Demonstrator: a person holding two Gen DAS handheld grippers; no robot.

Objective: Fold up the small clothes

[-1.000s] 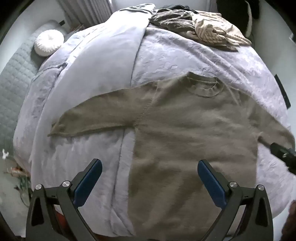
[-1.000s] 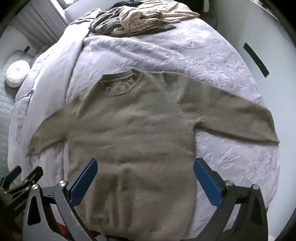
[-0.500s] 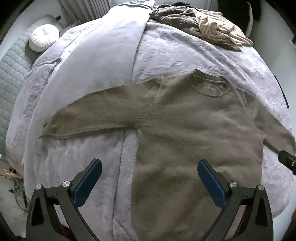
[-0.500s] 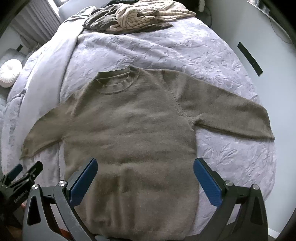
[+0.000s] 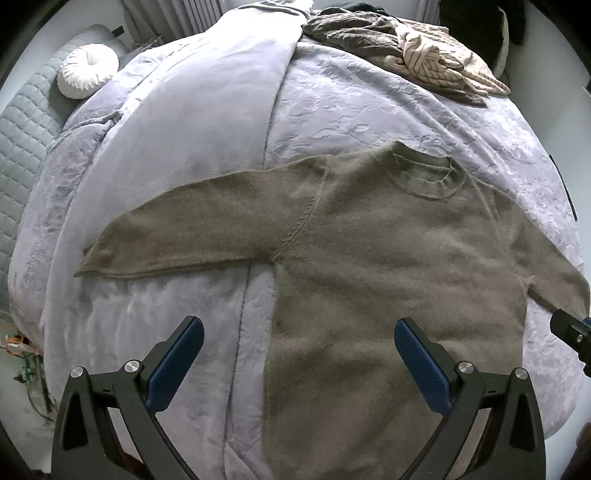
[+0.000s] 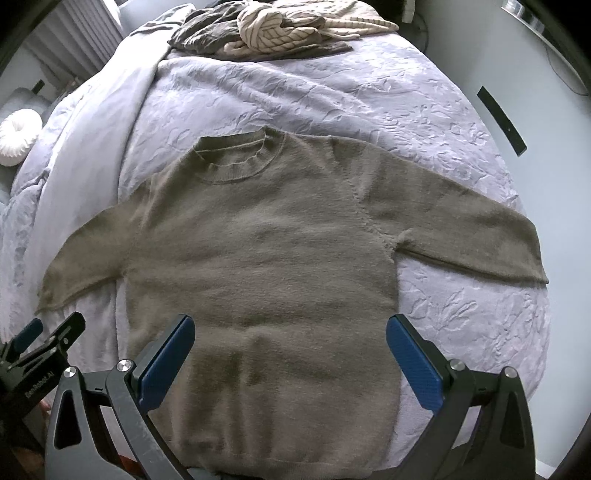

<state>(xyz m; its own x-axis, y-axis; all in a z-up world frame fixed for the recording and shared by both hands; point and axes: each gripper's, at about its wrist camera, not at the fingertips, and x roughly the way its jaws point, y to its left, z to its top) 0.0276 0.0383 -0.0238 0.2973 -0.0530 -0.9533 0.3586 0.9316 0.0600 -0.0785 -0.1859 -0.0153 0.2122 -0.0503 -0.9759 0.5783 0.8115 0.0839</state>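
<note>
Sweater (image 6: pixel 258 258) is lying flat on the bed (image 6: pixel 369 103) ahead; I'm holding left claw (image 5: pixel 295 354) and right claw (image 6: pixel 290 350) spread, empty.

Olive-brown sweater (image 5: pixel 369 258), flat, sleeves spread, ahead of wide-open left tongs (image 5: pixel 299 354); lavender bed (image 5: pixel 351 107) beneath; heaped clothes (image 5: pixel 406 55) far beyond.

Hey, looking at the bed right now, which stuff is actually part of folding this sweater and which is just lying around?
Part of the job:
- olive-brown sweater, spread flat, sleeves out
- left claw, open, empty
- right claw, open, empty

Just lying about:
- pile of clothes at the far end of the bed
- round white cushion
- lavender bedspread under everything
</note>
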